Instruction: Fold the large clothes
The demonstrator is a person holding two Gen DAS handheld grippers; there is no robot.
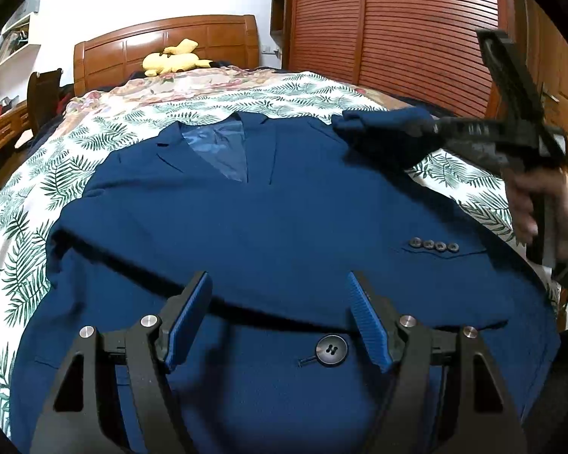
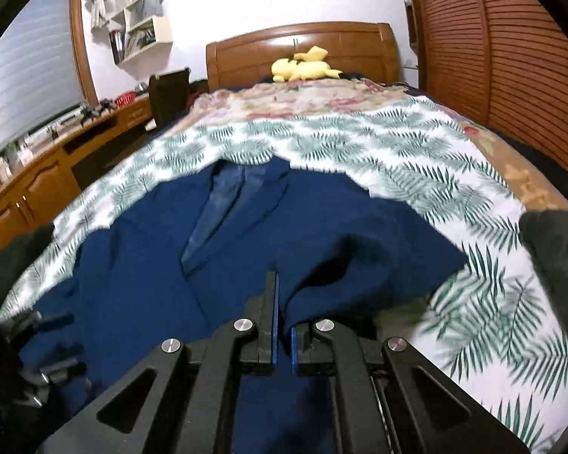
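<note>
Room: a bedroom, with a wooden headboard (image 1: pixel 166 43) at 12 o'clock and a slatted wardrobe (image 1: pixel 397 19) at 1 o'clock.
Surface: the bed (image 2: pixel 359 140), under a leaf-print cover.
Jacket: a navy suit jacket (image 1: pixel 265 219) lies front-up mid-bed, collar toward 12 o'clock.
Handling: judged soft and limp but fairly weighty; the lined fabric may slide, so edges, shoulders and sleeve ends look like the best holds.
Right hand-held gripper (image 2: pixel 282 302): clamped tight on a bunch of jacket cloth, seemingly the sleeve at 2 o'clock, lifted off the cover.
Left hand-held gripper (image 1: pixel 280 317): jaws wide apart, hovering over the lower front near the big button (image 1: pixel 331 349), holding nothing.
Around: a yellow plush toy (image 1: pixel 174 58) lies by the headboard, well apart; a counter (image 2: pixel 38 174) runs along 9 o'clock.
Obstruction: nothing lies on the jacket; cuff buttons (image 1: pixel 433 244) sit at 3 o'clock.
</note>
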